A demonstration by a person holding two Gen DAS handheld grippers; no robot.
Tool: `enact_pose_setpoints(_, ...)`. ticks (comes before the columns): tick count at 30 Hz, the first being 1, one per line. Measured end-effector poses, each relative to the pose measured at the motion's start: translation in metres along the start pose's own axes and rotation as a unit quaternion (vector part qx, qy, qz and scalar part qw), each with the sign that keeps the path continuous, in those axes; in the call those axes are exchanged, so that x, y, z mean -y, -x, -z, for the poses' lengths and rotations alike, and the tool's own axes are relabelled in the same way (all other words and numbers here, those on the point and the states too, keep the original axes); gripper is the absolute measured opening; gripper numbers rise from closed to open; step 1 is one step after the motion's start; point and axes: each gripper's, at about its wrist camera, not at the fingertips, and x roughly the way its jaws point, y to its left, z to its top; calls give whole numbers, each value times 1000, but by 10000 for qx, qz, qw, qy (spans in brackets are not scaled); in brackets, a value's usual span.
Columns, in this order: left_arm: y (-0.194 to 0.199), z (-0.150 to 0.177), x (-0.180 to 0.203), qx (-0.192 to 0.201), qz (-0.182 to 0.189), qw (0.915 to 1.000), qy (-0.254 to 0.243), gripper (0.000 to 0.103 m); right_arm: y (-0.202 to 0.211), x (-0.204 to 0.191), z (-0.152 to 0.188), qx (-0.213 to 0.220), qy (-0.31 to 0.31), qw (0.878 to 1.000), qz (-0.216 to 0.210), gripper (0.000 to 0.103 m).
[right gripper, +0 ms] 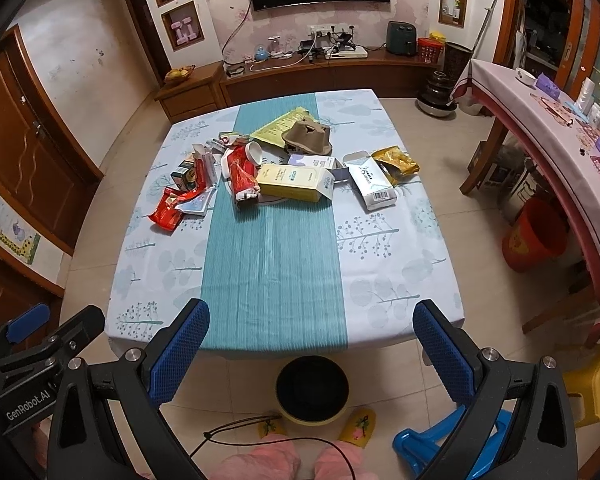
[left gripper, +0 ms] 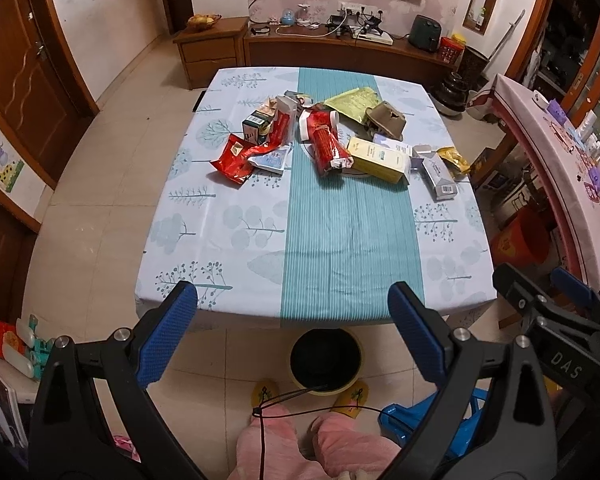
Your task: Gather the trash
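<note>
Trash lies heaped on the far half of the table (left gripper: pixel 228 240) (right gripper: pixel 380 280): a red wrapper (left gripper: pixel 233 159) (right gripper: pixel 167 211), a red crumpled bag (left gripper: pixel 329 145) (right gripper: pixel 242 176), a yellow carton (left gripper: pixel 378 159) (right gripper: pixel 292 182), a white box (left gripper: pixel 440 176) (right gripper: pixel 372 185), a gold packet (left gripper: pixel 455 161) (right gripper: pixel 396 162), a brown cardboard piece (left gripper: pixel 386 119) (right gripper: pixel 308 138) and a green sheet (left gripper: pixel 352 101) (right gripper: pixel 280 126). A black-lined bin (left gripper: pixel 325 358) (right gripper: pixel 312 388) stands on the floor at the table's near edge. My left gripper (left gripper: pixel 292 300) and right gripper (right gripper: pixel 310 318) hang open above that edge, both empty.
A person's pink-clad legs and yellow slippers (right gripper: pixel 358 426) are beside the bin. A blue stool (right gripper: pixel 428 446) and yellow stool (right gripper: pixel 594 386) stand at the right, with a red bucket (right gripper: pixel 534 240) under a side table (right gripper: pixel 540 128). A TV cabinet (right gripper: pixel 300 76) runs along the back wall.
</note>
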Motion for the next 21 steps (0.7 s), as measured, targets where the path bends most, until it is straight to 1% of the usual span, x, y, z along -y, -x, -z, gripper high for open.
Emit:
enact_pose_setpoints(8,8,2,-3,38,-31,9999,112,95,7,-1,0,25,86,10000,42,103)
enact_pose_setpoints(14,11,2,-4,80,-24,9999,129,94,12,1,1,80,171,9998,-53,103)
enact_pose_setpoints(21,19,12,-5,133,-223,9991,322,94,21,2,3,209,392,9986,-271,103)
